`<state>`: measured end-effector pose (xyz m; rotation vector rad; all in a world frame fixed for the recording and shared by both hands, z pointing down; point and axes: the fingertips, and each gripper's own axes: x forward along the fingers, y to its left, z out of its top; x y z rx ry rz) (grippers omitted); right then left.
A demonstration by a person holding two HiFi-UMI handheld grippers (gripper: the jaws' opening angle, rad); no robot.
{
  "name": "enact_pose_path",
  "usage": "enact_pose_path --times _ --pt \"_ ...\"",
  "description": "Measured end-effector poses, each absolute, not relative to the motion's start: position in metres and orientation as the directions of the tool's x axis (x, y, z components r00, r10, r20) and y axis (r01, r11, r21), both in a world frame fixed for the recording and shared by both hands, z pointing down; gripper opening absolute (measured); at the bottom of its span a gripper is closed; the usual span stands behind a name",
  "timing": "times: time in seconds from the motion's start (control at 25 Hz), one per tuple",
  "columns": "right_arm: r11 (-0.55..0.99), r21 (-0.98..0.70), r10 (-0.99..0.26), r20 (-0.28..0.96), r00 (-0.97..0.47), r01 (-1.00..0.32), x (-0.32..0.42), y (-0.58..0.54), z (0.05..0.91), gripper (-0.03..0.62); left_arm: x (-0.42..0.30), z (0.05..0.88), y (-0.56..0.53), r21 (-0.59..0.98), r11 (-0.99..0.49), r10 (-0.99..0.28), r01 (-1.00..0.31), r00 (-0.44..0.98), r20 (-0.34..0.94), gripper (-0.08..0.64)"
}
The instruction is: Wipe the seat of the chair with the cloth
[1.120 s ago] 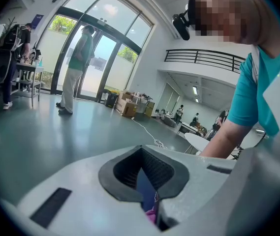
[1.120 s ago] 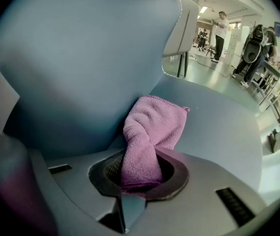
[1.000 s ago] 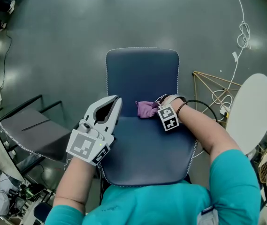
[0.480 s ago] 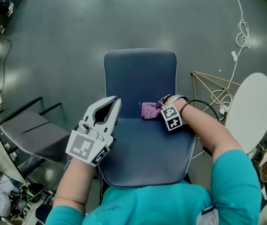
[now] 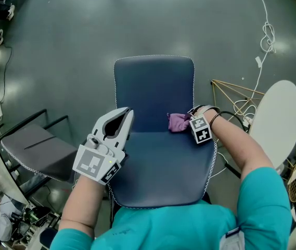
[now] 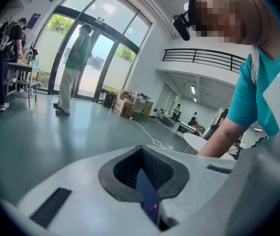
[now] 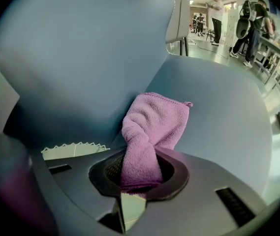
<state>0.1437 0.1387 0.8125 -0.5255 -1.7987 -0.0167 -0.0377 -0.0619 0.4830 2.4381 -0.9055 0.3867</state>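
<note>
Right gripper [image 5: 188,122] is clamped on the crumpled purple microfibre cloth [image 7: 154,122]. One bunched end is pinched between the jaws and the rest fans out ahead of them, lying on the dark blue padded chair seat with white edge stitching [image 5: 158,165].

The cloth sits at the seat's far right, in the crease under the backrest [image 5: 154,87], just inside the right edge.

Left gripper [image 5: 126,112] has its jaws together with nothing in them. It hovers over the seat's left edge, well apart from the cloth.

Key relation: nearly all the bare seat lies left of and nearer than the cloth. My read is the next stroke drags left along the crease or pulls toward the near edge. It's the right hand's job. The loose end may fold under.
</note>
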Motion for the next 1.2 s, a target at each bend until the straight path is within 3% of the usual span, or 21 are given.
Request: enact_pose_path --times 0.52,0.68,0.76,0.92,1.04,1.2 --pt "0.881 -0.342 0.411 0.896 -0.169 0.328 0.174 0.146 0.816 0.063 -0.034 0.478 -0.056 0.353 -0.66 -0.52 -0.663 0.742 0.423 -0.009" --pt "0.836 -0.427 0.435 0.899 0.058 0.343 0.235 0.159 0.833 0.063 -0.033 0.477 -0.054 0.355 -0.657 -0.524 -0.665 0.741 0.42 -0.009" --pt "0.846 -0.451 0.429 0.893 0.139 0.285 0.268 0.158 0.838 0.063 -0.031 0.475 -0.055 0.355 -0.659 -0.525 -0.664 0.743 0.415 -0.009" --pt "0.927 -0.372 0.373 0.928 0.001 0.052 0.26 0.119 0.819 0.062 -0.032 0.466 -0.054 0.349 -0.654 -0.535 -0.671 0.737 0.414 -0.009" --pt "0.947 -0.294 0.273 0.949 -0.155 -0.133 0.242 0.079 0.786 0.063 -0.023 0.447 -0.051 0.339 -0.652 -0.545 -0.678 0.73 0.413 -0.009" --pt "0.934 -0.215 0.124 0.944 -0.307 -0.284 0.232 0.036 0.729 0.063 -0.005 0.406 -0.047 0.296 -0.65 -0.584 -0.7 0.709 0.395 -0.009"
